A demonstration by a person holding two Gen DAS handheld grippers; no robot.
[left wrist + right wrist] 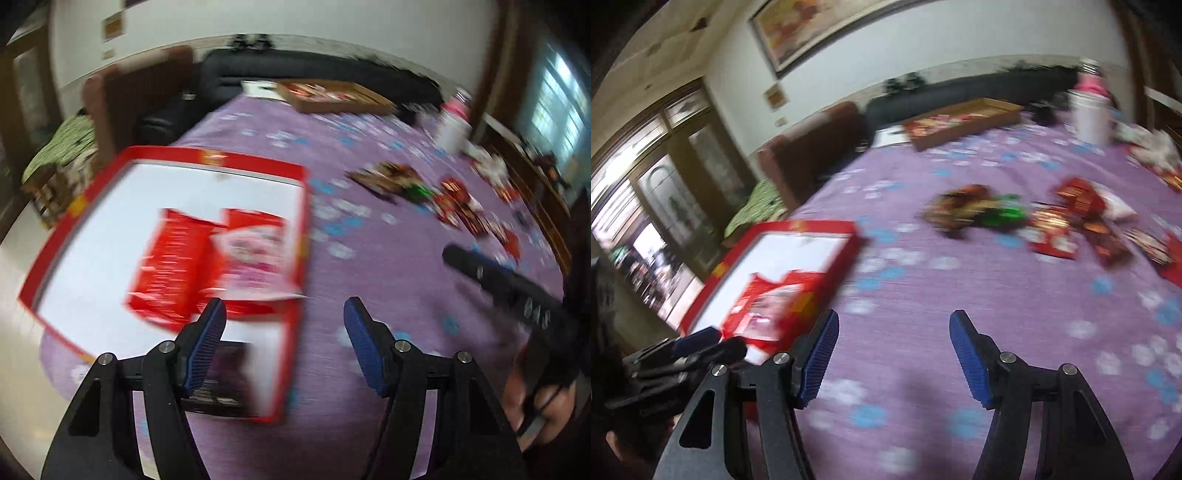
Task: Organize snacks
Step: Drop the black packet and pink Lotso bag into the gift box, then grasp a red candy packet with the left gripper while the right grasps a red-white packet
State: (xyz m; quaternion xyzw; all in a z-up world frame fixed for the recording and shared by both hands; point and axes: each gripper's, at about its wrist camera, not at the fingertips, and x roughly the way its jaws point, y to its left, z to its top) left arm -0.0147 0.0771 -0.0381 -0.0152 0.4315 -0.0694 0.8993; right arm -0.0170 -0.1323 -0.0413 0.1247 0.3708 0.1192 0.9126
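Both the left claw (284,314) and the right claw (894,326) gape empty above the counter (960,295), since red snack packets (207,266) already lie in the red-rimmed box (110,206) at its left edge.

Both of my feeds are smeared with motion blur. The snack packets (1067,225) on the purple tablecloth (960,295) are streaks, and the red-rimmed box (184,240) has doubled edges. Only the blue finger pads (207,343) at the bottom of each frame stay crisp. Daylight is soft and even; a window (557,99) glows blue-white at the upper right of my left view, and glass doors (646,229) blow out at the left edge of my right view. Fisheye bending curves the walls, and the corners go black.
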